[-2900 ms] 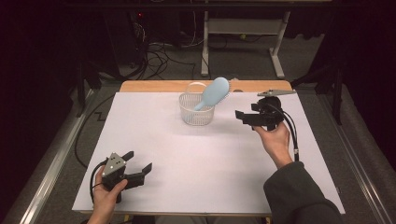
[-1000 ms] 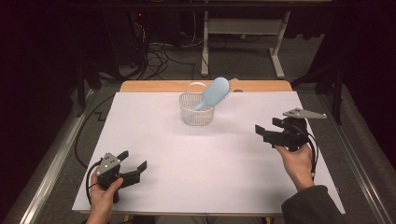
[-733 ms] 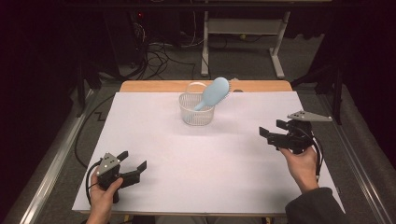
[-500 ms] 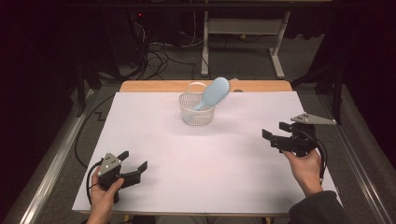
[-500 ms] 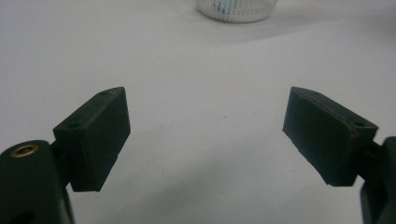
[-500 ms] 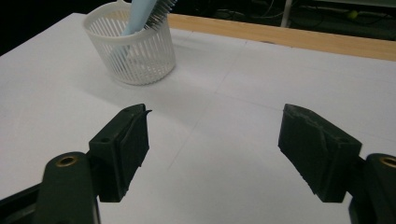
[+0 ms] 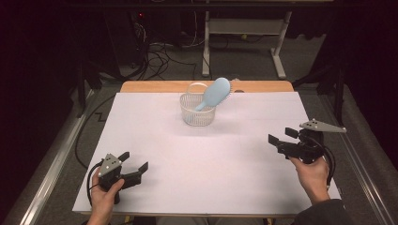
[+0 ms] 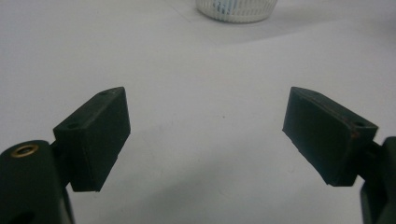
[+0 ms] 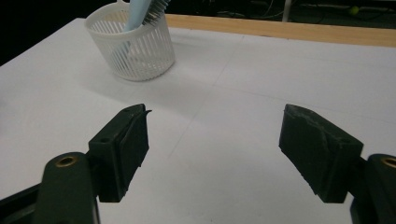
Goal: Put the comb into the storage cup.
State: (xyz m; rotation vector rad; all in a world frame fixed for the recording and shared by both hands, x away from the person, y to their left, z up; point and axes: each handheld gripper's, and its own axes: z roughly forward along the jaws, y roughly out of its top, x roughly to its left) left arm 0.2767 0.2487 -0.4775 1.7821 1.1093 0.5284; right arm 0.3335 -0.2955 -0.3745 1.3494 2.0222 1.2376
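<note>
The blue hairbrush point(image 7: 215, 93) stands handle-down in the white basket point(image 7: 197, 112) at the far middle of the bench point(image 7: 234, 154), its long axis tilting up toward the right. The right gripper point(image 7: 283, 141), jaws open and empty, is nearer and points toward it; the left gripper point(image 7: 132, 165), jaws likewise open and empty, sits well apart at the near left.

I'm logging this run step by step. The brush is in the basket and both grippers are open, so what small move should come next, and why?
Probably settle the right gripper onto the table near the person, as the left gripper sits. The blue brush stands handle-down in the white basket, both grippers' jaws are open with nothing between them, and both are far from the basket, so the work looks done.
</note>
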